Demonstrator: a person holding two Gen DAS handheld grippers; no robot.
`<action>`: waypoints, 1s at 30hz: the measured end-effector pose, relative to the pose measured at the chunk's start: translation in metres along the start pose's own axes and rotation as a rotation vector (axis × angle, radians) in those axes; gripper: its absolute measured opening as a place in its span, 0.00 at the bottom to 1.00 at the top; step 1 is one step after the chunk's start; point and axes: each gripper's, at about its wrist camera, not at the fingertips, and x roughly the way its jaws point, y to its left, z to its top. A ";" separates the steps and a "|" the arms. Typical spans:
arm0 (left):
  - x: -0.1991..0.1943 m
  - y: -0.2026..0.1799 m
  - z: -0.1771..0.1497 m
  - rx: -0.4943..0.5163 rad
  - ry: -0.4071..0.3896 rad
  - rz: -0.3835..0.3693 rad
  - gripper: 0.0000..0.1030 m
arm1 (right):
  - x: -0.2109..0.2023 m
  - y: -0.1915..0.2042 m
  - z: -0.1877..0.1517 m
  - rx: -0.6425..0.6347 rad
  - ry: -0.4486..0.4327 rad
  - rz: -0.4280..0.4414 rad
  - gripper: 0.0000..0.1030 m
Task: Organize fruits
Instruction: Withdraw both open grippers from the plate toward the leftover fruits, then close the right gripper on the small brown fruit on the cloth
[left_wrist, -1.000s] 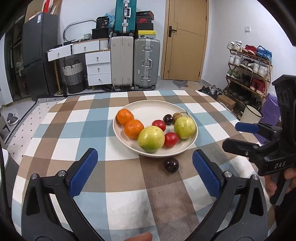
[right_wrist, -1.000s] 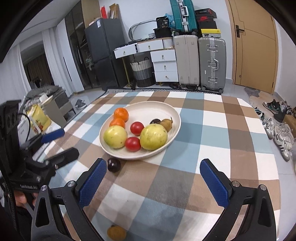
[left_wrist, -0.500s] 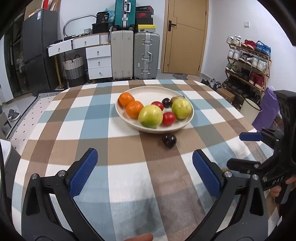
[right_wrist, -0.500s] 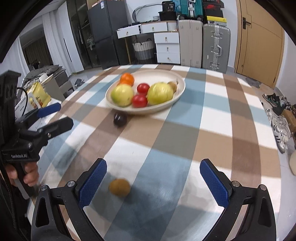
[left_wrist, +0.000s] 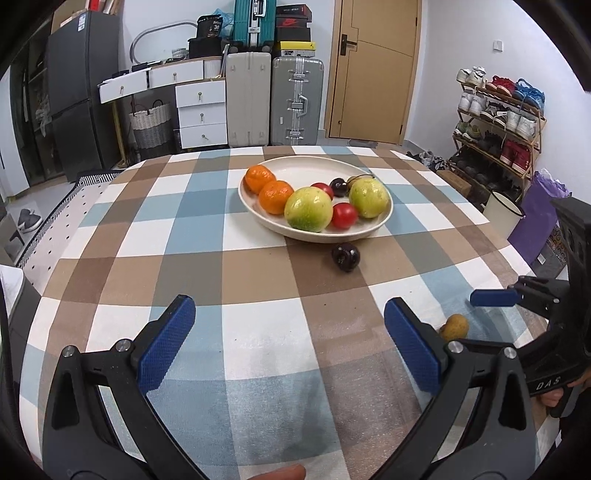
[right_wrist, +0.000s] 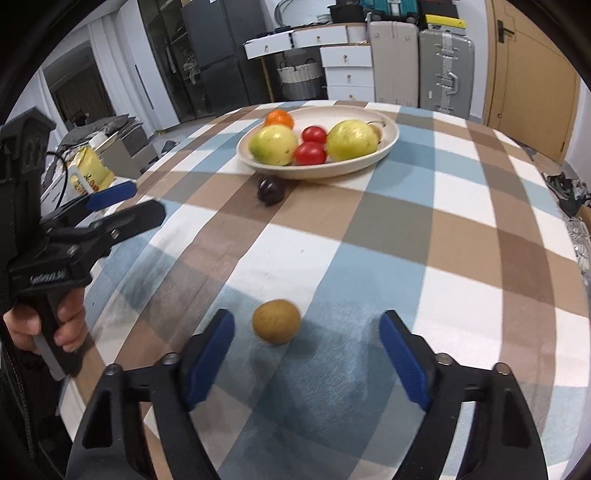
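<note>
From my left gripper (left_wrist: 290, 345) I look across a checked tablecloth (left_wrist: 258, 280); its blue-padded fingers (left_wrist: 168, 341) stand wide apart with nothing between them, hovering over the near part of the table. Going left to right, the cream plate (left_wrist: 314, 168) sits toward the far middle, holding two oranges (left_wrist: 275, 195) on its left side, then a large green-yellow fruit (left_wrist: 308, 208), a red tomato (left_wrist: 344, 215) with a second one behind it, a dark plum at the back, and another green-yellow fruit (left_wrist: 369, 196) on the right. Just in front of the plate's rim, apart from it, a dark plum (left_wrist: 345, 256) lies on the cloth. Farther right and nearer to me, a small brown fruit (left_wrist: 455, 326) rests on the cloth, partly hidden behind my left gripper's right finger. At the far right edge my right gripper shows, one blue pad reaching in above that brown fruit.

From my right gripper (right_wrist: 306, 354), my left hand (right_wrist: 55, 325) is at the far left, clasping the handle of the other tool. The small brown fruit (right_wrist: 276, 321) lies between my spread fingers (right_wrist: 210, 356), closer to the left pad and touching neither. This gripper is also agape and empty. Beyond it the dark plum (right_wrist: 271, 190) sits just before the plate (right_wrist: 386, 146).
</note>
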 end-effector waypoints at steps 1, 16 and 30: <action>0.001 0.001 0.000 -0.006 0.002 -0.002 0.99 | 0.001 0.002 -0.001 -0.007 0.001 0.000 0.77; 0.010 0.005 -0.006 -0.019 0.006 -0.011 0.99 | 0.003 0.017 -0.002 -0.079 -0.013 -0.030 0.38; 0.015 0.007 -0.006 -0.038 0.020 -0.010 0.99 | 0.001 0.012 0.021 -0.093 -0.073 -0.005 0.27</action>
